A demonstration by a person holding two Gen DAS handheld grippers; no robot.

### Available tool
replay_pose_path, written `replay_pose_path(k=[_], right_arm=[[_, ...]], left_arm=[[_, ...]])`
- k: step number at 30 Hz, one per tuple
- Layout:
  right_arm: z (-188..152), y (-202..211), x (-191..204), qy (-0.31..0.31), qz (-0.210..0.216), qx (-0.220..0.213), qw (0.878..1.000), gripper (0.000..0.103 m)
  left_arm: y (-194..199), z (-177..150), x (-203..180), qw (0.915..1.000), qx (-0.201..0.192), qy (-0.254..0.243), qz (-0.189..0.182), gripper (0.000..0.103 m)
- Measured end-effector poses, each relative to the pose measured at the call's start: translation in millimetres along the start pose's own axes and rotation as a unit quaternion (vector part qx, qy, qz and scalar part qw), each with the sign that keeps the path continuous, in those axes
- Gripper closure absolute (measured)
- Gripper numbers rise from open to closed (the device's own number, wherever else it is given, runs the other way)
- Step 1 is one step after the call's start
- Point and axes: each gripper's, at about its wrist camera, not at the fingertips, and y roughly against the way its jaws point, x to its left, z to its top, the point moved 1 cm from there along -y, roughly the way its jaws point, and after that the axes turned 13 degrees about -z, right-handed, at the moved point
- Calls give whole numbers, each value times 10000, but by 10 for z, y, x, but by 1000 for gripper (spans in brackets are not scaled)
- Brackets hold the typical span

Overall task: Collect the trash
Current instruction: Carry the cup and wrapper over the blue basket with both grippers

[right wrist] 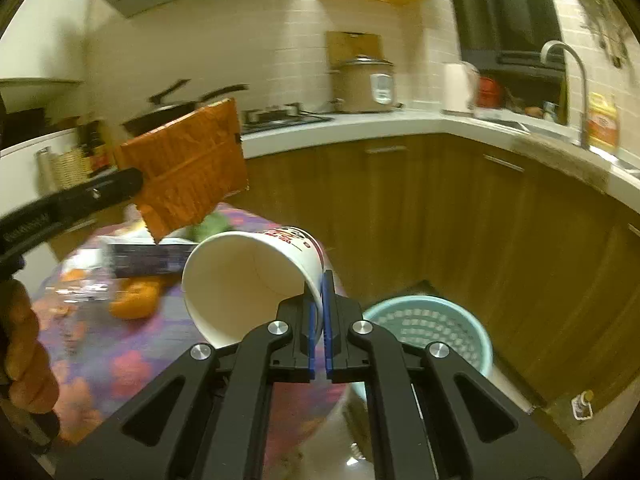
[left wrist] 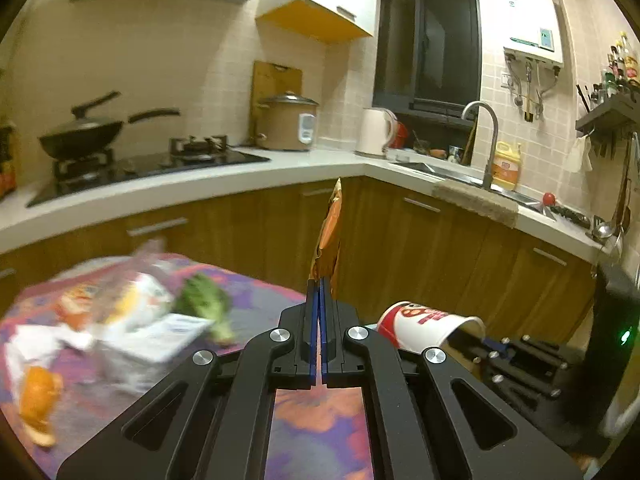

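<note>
Left gripper point(left wrist: 320, 292): jaws clamped on flat orange foil wrapper point(left wrist: 330, 236).
Right gripper point(right wrist: 319, 296): jaws pinched on white paper cup point(right wrist: 248, 280) rim.
Blue plastic basket point(right wrist: 432, 328): seen below.

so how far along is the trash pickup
Nothing looks binned yet: the visible part of the blue basket on the floor shows no trash. In hand: the left gripper pinches an orange wrapper, the right gripper a paper cup. Left on the table: orange peel, broccoli, packaging.

Left claw point(left wrist: 319, 300) is clamped on an orange wrapper point(left wrist: 329, 236); right claw point(right wrist: 319, 312) pinches a paper cup's point(right wrist: 248, 276) rim, both raised.
</note>
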Motion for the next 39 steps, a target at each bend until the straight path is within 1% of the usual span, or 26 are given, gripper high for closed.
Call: replay_pose_path(k=[5, 8, 10, 13, 16, 20, 22, 23, 26, 29, 32, 36, 39], right_arm=[[-161, -429, -479, -141, -356, 278, 9989, 102], [-290, -726, -732, -240, -510, 523, 9970, 102], [-418, -913, -911, -314, -603, 689, 9953, 102], [-604, -1201, -1127, -421, -697, 910, 9925, 102], [-785, -1457, -1276, -465, -763, 1082, 9901, 102], [-984, -1784, -1374, -419, -804, 1302, 9873, 102], [-1056, -1940, -1415, -398, -804, 1417, 9858, 102], [-1095, -2011, -1425, -389, -811, 1476, 9850, 102], [-1253, -2274, -1486, -371, -853, 1684, 9813, 102], [-1365, -2425, -1519, -370, -882, 1842, 9782, 102], [-1408, -2508, -1519, -312, -905, 1901, 9771, 102], [-1423, -2605, -1515, -296, -866, 1998, 9755, 102], [-1494, -2609, -1509, -265, -844, 2071, 9743, 101]], left_arm=[[-497, -106, -298, 9997, 203, 164, -14, 103], [-828, -253, -453, 9988, 405, 259, 3, 103], [-1100, -418, -568, 9977, 593, 317, 21, 103], [-1393, -622, -717, 9967, 778, 240, 72, 103], [-1731, -873, -765, 9945, 982, 320, 190, 103], [-2156, -1228, -732, 9886, 1393, 452, 339, 103], [-2308, -1361, -695, 9856, 1555, 520, 403, 103], [-2403, -1462, -655, 9828, 1697, 596, 426, 103], [-2581, -1673, -601, 9771, 1935, 752, 477, 103], [-2753, -1905, -532, 9720, 2155, 748, 557, 103], [-2866, -2032, -460, 9687, 2276, 797, 595, 103], [-2954, -2100, -422, 9671, 2349, 778, 598, 103], [-3002, -2129, -434, 9656, 2423, 763, 553, 103]])
